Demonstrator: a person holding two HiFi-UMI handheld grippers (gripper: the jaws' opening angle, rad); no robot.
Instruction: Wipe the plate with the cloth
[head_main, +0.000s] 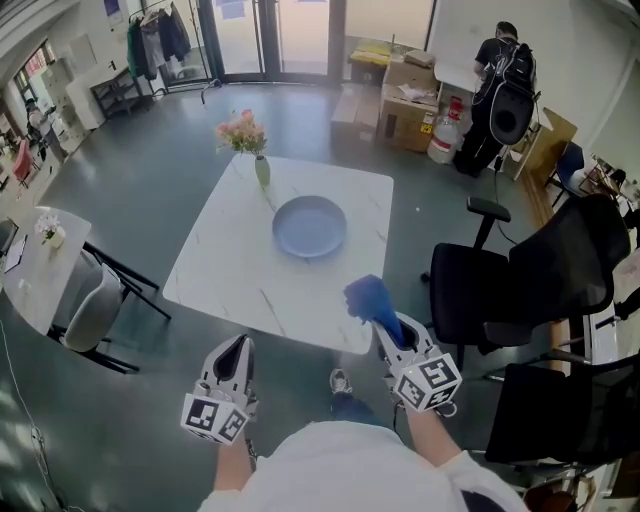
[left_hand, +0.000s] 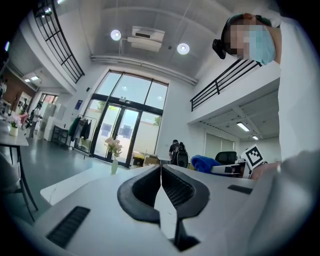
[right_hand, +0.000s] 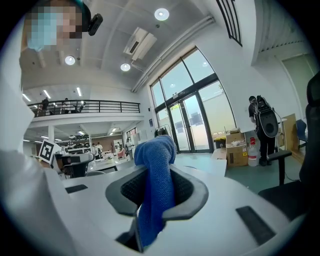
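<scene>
1. the left gripper (head_main: 238, 348) holds nothing; its jaws are pressed fully together. it hangs off the table's (head_main: 225, 275) near edge, at 7 o'clock from the plate (head_main: 310, 227).
2. the right gripper (head_main: 396, 340) has its jaws clamped on a blue cloth (head_main: 368, 298). the cloth is bunched above the tips and hangs down between them.
3. in the head view the bunch overlaps the table's near right corner, at 5 o'clock from the plate and well apart from it.
4. the blue plate lies flat near the middle of the white table.
5. a vase (head_main: 262, 171) of pink flowers stands at 11 o'clock from the plate, near the far edge.
6. a black chair (head_main: 520, 285) stands at 3 o'clock from the table.
</scene>
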